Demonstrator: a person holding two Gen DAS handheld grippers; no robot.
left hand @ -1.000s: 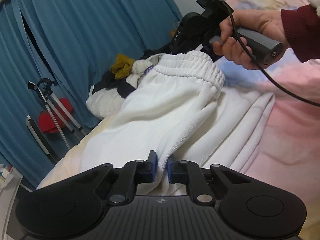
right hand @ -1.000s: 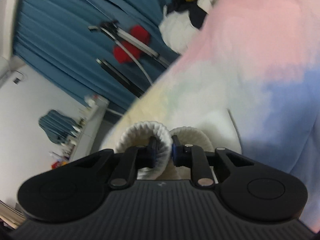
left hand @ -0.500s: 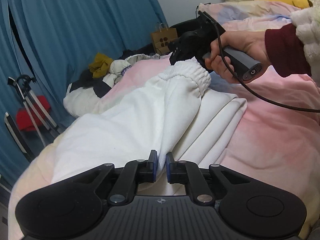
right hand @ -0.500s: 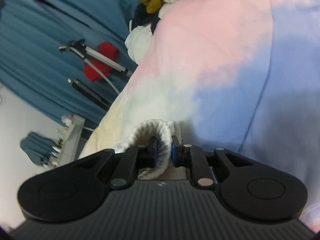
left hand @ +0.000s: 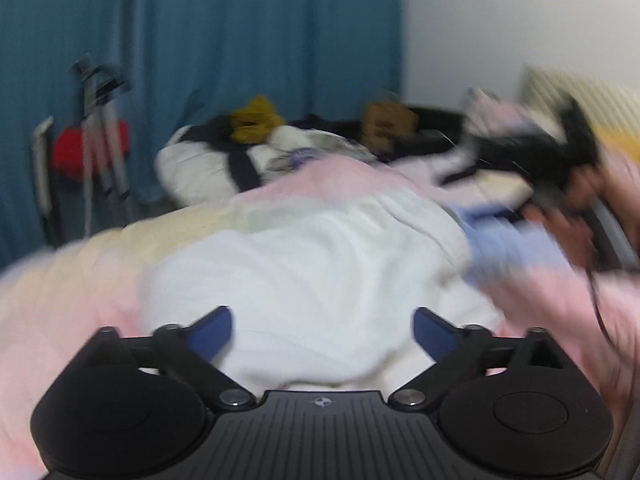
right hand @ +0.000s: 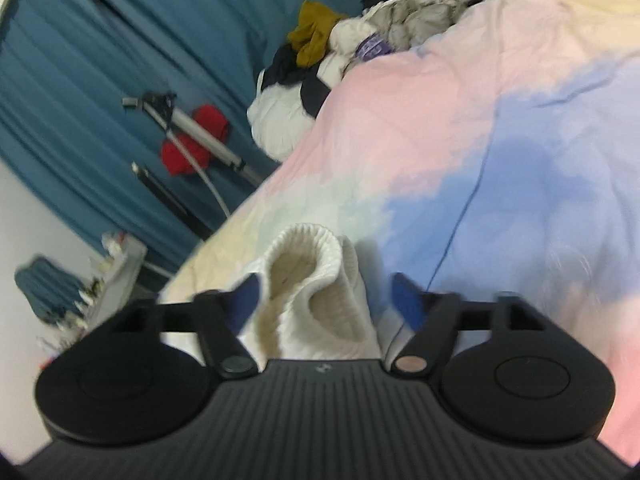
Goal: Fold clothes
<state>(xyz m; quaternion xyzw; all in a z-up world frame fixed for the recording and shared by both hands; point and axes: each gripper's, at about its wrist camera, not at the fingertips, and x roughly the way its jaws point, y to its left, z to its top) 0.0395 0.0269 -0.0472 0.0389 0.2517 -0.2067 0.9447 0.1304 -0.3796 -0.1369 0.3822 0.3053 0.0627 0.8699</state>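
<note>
Blue-padded left tool (left hand: 322, 330) gapes wide over the white garment (left hand: 320, 264) heaped mid-frame on the pastel bed (left hand: 60, 280); right tool (right hand: 324, 300) spread too, ribbed cuff (right hand: 316, 264) loose between its pads, clothes pile (right hand: 340, 52) at top centre, teal curtain (right hand: 120, 40) upper left
</note>
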